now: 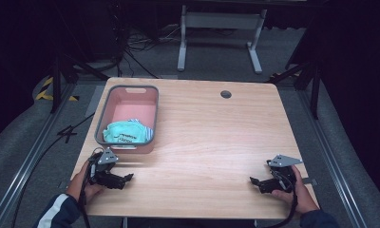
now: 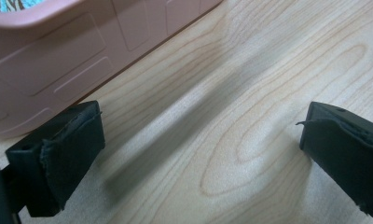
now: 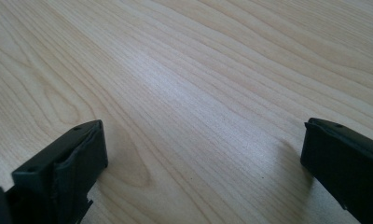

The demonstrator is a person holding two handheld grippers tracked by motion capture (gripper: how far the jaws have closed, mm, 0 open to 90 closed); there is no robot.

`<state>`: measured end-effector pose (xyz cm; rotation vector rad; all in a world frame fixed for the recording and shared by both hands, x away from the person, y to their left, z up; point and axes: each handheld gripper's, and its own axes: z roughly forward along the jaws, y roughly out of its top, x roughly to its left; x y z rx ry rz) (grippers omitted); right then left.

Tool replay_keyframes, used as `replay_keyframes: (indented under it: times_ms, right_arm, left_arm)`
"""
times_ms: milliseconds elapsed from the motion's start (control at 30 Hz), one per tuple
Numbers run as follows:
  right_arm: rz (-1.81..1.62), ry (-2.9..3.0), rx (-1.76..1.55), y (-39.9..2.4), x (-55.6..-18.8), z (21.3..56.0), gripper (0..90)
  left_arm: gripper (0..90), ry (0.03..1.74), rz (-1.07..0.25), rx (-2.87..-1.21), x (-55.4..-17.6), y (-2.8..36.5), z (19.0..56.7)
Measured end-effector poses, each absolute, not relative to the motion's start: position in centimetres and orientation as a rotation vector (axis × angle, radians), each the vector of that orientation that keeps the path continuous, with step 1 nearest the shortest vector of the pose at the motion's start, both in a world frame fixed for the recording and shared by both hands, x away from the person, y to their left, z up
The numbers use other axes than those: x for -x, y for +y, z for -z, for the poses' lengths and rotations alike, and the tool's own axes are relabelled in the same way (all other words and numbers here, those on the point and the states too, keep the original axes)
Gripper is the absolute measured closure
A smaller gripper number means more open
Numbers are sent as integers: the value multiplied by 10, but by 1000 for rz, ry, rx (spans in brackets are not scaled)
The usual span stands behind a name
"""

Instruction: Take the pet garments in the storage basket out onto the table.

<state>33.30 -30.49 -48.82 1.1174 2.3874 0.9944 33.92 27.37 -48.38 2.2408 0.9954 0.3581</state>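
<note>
Both the left gripper (image 1: 123, 179) and right gripper (image 1: 256, 181) rest on the counter (image 1: 212, 137), fingers spread wide, gripping nothing. The teal cloth (image 1: 124, 132) lies in the pink bin (image 1: 151, 102), just beyond the left gripper.

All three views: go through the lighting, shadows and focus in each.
High view: the light wooden table is lit, the surroundings nearly black, the picture soft. Left gripper view: a broad soft shadow band crosses the wood beside the pink plastic bin; near tongs blurred. Right gripper view: pale sheen mid-table, grain sharp.
</note>
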Motion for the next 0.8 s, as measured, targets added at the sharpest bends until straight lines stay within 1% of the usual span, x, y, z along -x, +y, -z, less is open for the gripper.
replay_keyframes:
  times_ms: [333, 400, 467, 500, 533, 567, 600, 633, 667, 733, 767, 800]
  right_arm:
    - [-993, 2385, -1122, -305, -333, 488, 5]
    - [-990, 2381, -1128, -305, -332, 488, 6]
    - [-990, 2379, -1131, -305, -332, 488, 5]
    - [-989, 2378, -1133, -305, -332, 488, 6]
    - [-989, 2378, -1133, -305, -332, 488, 6]
    - [-989, 2377, -1133, -305, -332, 488, 6]
    - [-989, 2378, -1134, -305, -332, 488, 5]
    - [-989, 2378, -1134, -305, -332, 488, 5]
    - [-990, 2377, -1134, -305, -332, 488, 5]
    - [-989, 2377, -1134, -305, -332, 488, 5]
    - [-989, 2377, -1133, -305, -332, 488, 6]
    - [-989, 2377, -1134, -305, -332, 488, 6]
  left_arm:
    - [4, 976, -349, -2253, -338, 276, 483]
    - [12, 982, -366, -2250, -336, 277, 483]
    - [51, 965, -343, -2281, -333, 279, 479]
    - [96, 929, -324, -2305, -331, 280, 476]
    - [178, 882, -308, -2322, -329, 279, 474]
    - [190, 860, -314, -2347, -329, 278, 473]
    - [145, 865, -305, -2346, -328, 276, 473]
    - [149, 856, -304, -2355, -327, 273, 472]
    - [173, 848, -287, -2365, -326, 272, 471]
    - [166, 843, -288, -2368, -326, 269, 470]
    - [166, 846, -312, -2373, -324, 267, 469]
    - [174, 838, -301, -2376, -323, 266, 467]
